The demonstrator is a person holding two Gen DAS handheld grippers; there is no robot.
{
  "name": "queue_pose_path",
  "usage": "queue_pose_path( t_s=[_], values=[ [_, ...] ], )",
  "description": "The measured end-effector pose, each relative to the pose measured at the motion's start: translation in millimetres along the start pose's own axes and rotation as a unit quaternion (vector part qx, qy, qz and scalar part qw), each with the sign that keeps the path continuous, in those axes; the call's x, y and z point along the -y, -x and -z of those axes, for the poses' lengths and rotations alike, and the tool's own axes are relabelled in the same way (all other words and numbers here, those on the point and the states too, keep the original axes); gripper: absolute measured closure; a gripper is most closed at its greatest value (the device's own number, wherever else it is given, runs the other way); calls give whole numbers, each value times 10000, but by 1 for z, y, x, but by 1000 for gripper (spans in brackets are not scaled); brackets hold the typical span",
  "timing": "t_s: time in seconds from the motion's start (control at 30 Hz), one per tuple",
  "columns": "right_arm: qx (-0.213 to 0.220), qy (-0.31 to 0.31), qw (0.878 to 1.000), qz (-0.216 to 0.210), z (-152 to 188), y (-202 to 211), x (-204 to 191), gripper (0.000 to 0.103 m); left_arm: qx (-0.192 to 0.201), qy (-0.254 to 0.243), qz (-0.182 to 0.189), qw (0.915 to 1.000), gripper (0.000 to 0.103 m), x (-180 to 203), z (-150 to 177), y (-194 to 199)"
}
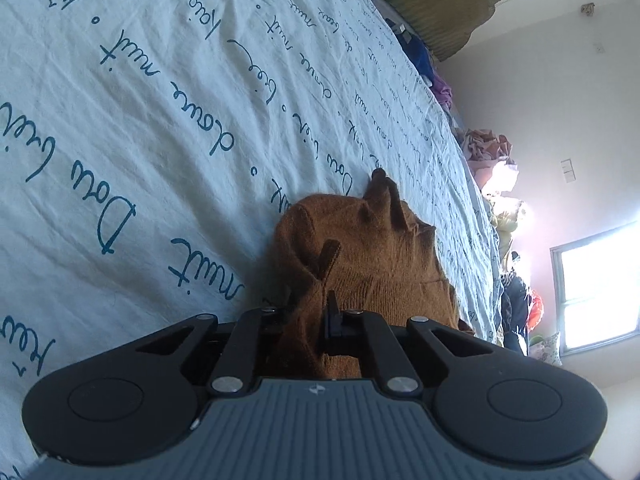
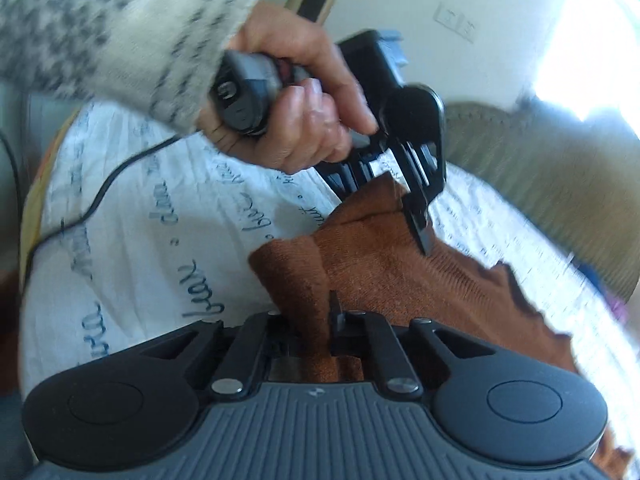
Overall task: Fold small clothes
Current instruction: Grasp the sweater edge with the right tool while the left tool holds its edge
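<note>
Bedsheet [image 1: 140, 128] bare left of brown garment [image 1: 360, 248]; clothes pile [image 1: 488, 148] lines far edge.

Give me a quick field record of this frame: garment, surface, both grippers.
garment: brown knit piece, bunched, lying on the bed
surface: white sheet with blue script print
left gripper: shut on the knit's edge, held by a hand in a speckled sleeve
right gripper: shut on a fold of the knit
background: clothes pile, window
</note>
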State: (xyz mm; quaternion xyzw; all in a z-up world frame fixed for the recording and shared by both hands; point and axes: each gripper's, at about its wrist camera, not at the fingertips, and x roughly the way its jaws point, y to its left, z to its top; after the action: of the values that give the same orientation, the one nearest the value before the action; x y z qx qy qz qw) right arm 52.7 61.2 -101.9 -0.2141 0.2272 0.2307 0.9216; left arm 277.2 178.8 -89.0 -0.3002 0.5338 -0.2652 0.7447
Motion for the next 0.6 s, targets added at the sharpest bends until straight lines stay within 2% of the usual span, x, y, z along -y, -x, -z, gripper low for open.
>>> queue_pose_path(
  t_s=[0.07, 0.17, 0.3, 0.43, 0.6],
  values=[
    [66, -608, 9977, -296, -2, 3, 18, 98, 54, 64, 21, 10000, 93, 6, 2, 4],
    [318, -1302, 9897, -504, -3, 13, 45, 98, 176, 233, 174, 9994, 93, 18, 2, 8],
    [575, -2119, 9727, -750, 0, 24, 83, 98, 209, 264, 117, 9994, 93, 47, -2, 1],
    [785, -2663, 9574, -792, 10, 42, 115, 98, 182, 229, 107, 9995, 93, 81, -4, -17],
    [980, -3453, 9304, -739, 42, 68, 167, 98, -13, 105, -9, 9999, 93, 129, 0, -63]
  ],
)
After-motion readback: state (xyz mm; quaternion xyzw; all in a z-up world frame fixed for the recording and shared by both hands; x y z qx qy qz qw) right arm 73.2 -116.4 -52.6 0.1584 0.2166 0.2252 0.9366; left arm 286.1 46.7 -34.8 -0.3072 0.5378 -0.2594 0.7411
